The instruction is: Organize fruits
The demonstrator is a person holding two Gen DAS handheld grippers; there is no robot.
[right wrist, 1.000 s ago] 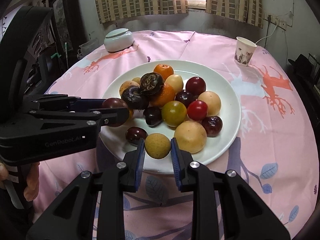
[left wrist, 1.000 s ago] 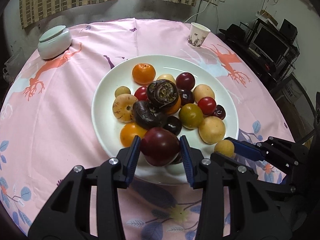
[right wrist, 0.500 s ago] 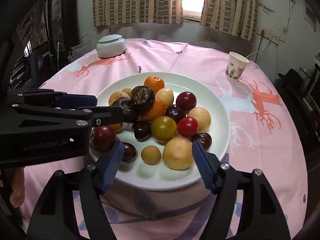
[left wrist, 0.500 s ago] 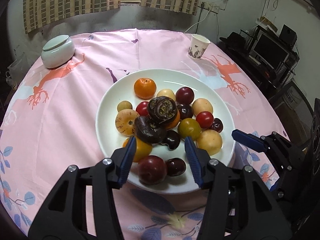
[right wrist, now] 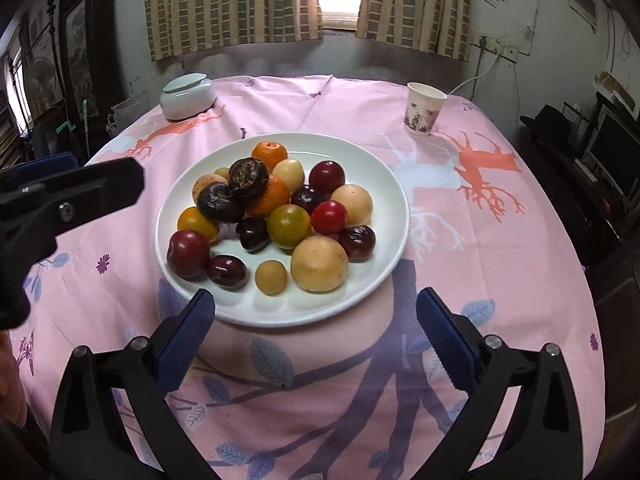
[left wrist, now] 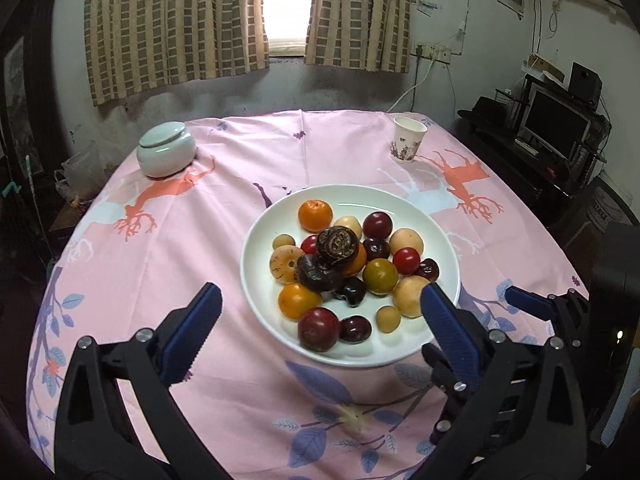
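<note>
both jaws opening, empty, fruits [right wrist: 288,216] plated

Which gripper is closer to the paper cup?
Right. The right gripper sits at the plate's near edge on the paper cup's side; the left gripper is on the jar's side. Both are opening and far from it.

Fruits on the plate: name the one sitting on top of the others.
The dark brown wrinkled fruit with a pitted top: it rests raised on the orange and a similar dark fruit; the others sit lower.
</note>
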